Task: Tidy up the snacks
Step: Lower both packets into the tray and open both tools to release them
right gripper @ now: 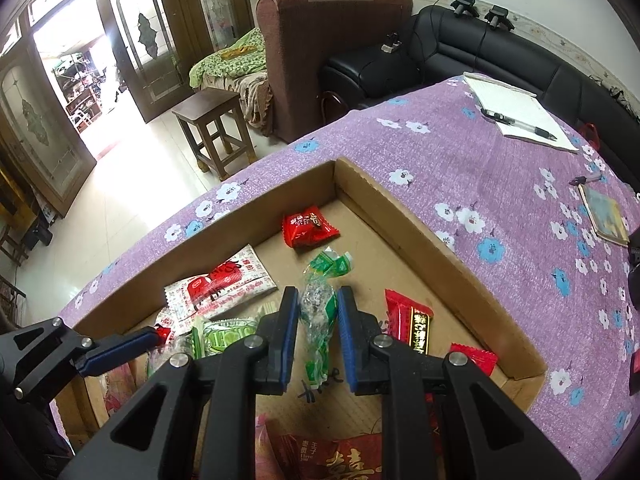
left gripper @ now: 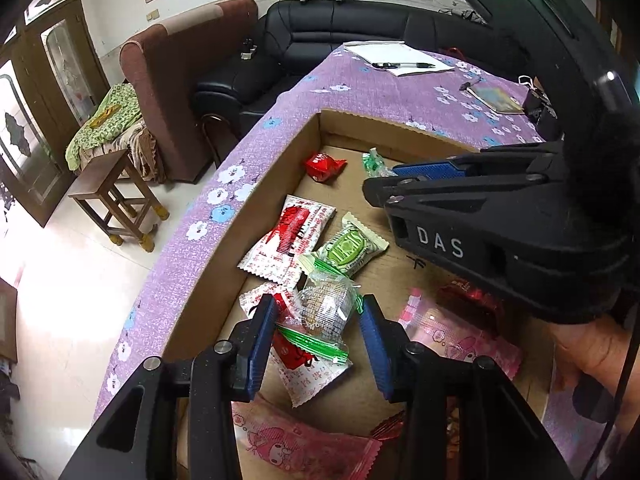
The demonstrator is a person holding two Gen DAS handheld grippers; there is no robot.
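A shallow cardboard tray (left gripper: 248,216) (right gripper: 440,248) on the purple tablecloth holds several wrapped snacks. My left gripper (left gripper: 318,312) is open, its blue pads on either side of a clear green-edged snack packet (left gripper: 324,308), not pressing it. My right gripper (right gripper: 318,312) has its pads close around a clear green candy wrapper (right gripper: 318,316) lying on the tray floor; I cannot tell whether they grip it. The right gripper also shows in the left wrist view (left gripper: 404,176). Red-and-white packets (left gripper: 288,240) (right gripper: 224,284), a green packet (left gripper: 350,246) and red candies (right gripper: 306,228) lie around.
Pink packets (left gripper: 304,440) lie at the tray's near end. A notepad with a pen (right gripper: 520,120), a small booklet (right gripper: 606,216) and a black clip (left gripper: 536,100) lie on the cloth. A black sofa (right gripper: 500,56), brown armchair (left gripper: 180,92) and wooden stool (right gripper: 216,128) stand beyond.
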